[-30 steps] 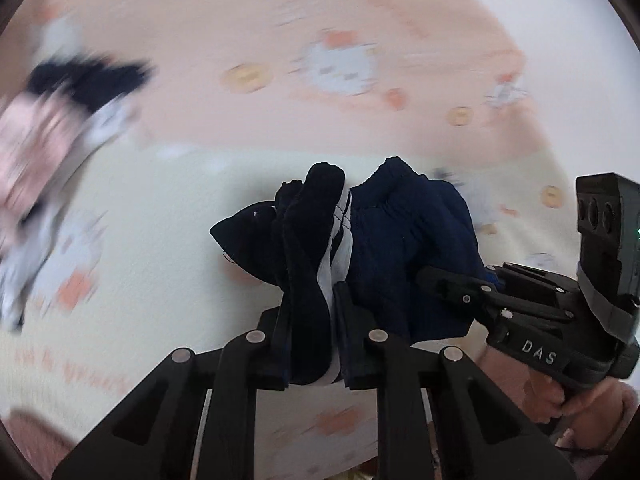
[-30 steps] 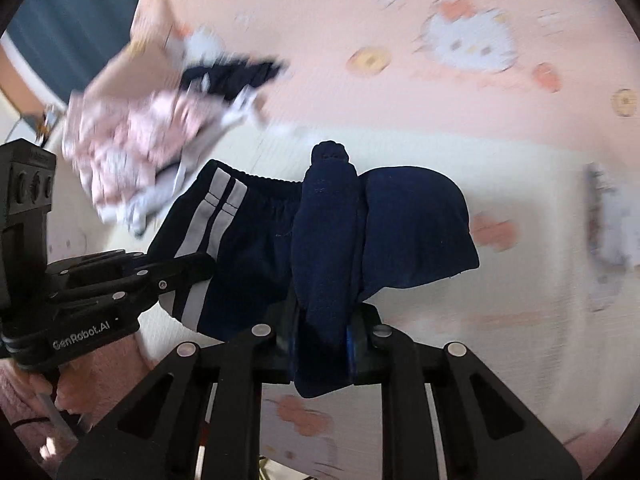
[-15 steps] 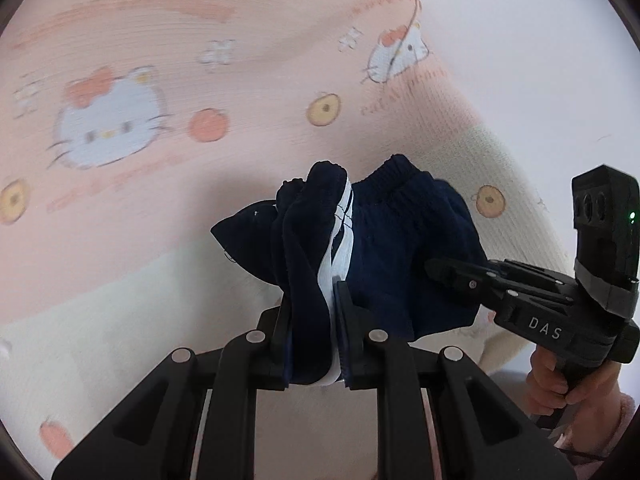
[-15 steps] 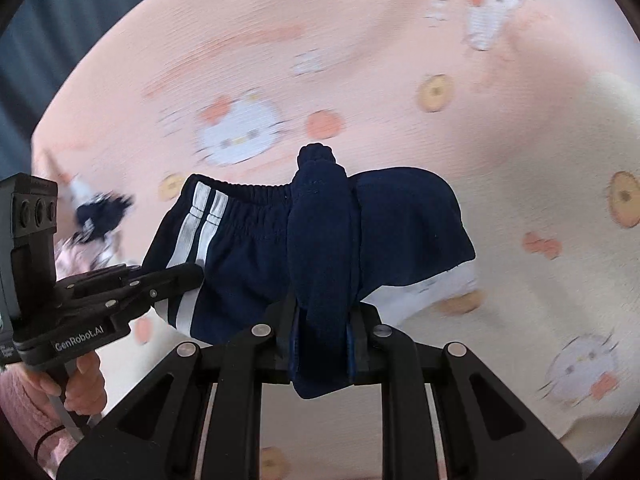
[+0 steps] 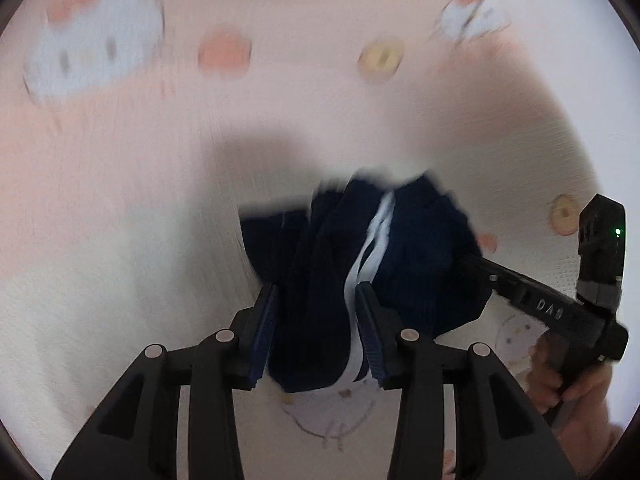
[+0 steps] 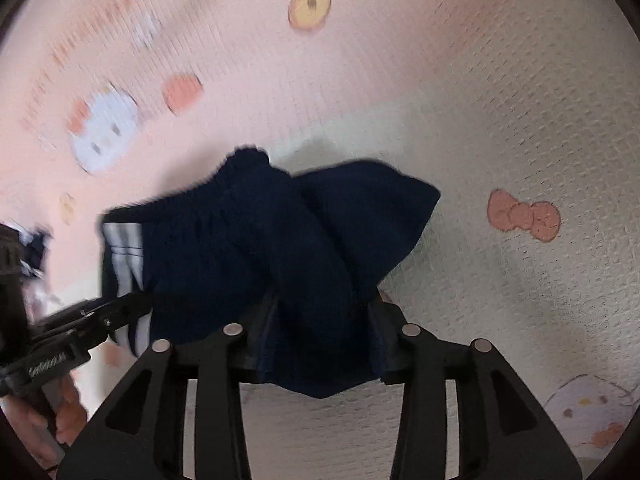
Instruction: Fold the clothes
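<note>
**Navy shorts between both sets of jaws as the pinch loosens**

I have a gripper in each hand, and both point steeply down at a bed covered by a pink and cream blanket (image 6: pixel 500 92) printed with white cartoon cat faces, bows and round orange and yellow shapes.

My left gripper (image 5: pixel 318 320) has a bunched fold of the navy shorts (image 5: pixel 400 248) between its fingers. Its jaws have just been opening: they now stand spread, with the cloth still sitting between the 2 blue pads (image 5: pixel 265 334). I can see a sliver of gap on the left side, so the pads no longer squeeze the fabric. The 2 white side stripes run down through the bundle and end beside the right pad.

My right gripper (image 6: pixel 320 340) is in the same condition. Its jaws have just been opening too, and a thick roll of the navy shorts (image 6: pixel 280 232) lies loosely between them without being pinched. From this view the elastic waistband runs away to the left, where the white stripes show at the far edge beside the left gripper (image 6: pixel 96 320).

The shorts hang in a crumpled mass just above the blanket, and a soft shadow lies on it behind them. Both views are blurred.
</note>
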Demonstrator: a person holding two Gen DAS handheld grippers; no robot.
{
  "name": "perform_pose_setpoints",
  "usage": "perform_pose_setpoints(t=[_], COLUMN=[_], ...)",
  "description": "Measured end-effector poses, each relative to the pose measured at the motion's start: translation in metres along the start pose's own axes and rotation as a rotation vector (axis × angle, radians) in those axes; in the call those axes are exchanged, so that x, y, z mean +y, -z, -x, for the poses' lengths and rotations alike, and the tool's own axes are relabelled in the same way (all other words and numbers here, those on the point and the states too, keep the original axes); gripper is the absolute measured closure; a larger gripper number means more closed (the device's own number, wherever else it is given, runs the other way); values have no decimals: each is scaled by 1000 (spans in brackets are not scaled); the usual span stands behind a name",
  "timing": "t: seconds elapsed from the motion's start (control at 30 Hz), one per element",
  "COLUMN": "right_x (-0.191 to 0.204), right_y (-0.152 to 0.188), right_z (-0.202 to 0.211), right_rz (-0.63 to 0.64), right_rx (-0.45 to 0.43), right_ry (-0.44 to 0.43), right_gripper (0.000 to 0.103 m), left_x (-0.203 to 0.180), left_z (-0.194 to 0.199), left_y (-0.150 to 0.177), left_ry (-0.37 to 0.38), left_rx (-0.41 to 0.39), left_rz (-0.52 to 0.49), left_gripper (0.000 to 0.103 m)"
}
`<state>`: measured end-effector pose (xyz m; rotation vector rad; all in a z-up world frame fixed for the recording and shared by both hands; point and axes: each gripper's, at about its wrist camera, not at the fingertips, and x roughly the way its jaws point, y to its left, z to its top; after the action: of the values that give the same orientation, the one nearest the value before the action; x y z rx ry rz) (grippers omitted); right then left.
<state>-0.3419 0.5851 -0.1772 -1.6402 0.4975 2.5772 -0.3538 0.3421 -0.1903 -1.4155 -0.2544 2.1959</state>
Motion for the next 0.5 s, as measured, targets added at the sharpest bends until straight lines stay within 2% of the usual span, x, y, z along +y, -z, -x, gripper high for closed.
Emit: perform_pose_setpoints(t=[0.07,0.13,0.2,0.3,0.37,0.43,0.5], right_x=[-1,4,19,32,29,21,7], right_y=[0,2,7,14,14,12,8], right_z=[23,34,35,24,9,-8,-16], right_rz=[-15,-13,39,75,67,59,6], right_rx=[-78,-115,-143,-135,-95,-53,-8], right_ry=[13,103,222,225,218,224,183], right_gripper=[63,63,66,67,67,67,64], left_x=[-13,-29,-42,-51,-46,-36,-31], left_z=[23,25,10,-20,-32,-30,-21], left_y=[1,4,9,17,20,19,17], left_ry=[-11,-8,-33,-105,-147,-136,-117], left_rx=[-101,-106,-64,15,46,57,55], left_rz=[-100,-192,-259,-327,-326,-297,-295], left_gripper=[69,70,70,70,70,70,70])
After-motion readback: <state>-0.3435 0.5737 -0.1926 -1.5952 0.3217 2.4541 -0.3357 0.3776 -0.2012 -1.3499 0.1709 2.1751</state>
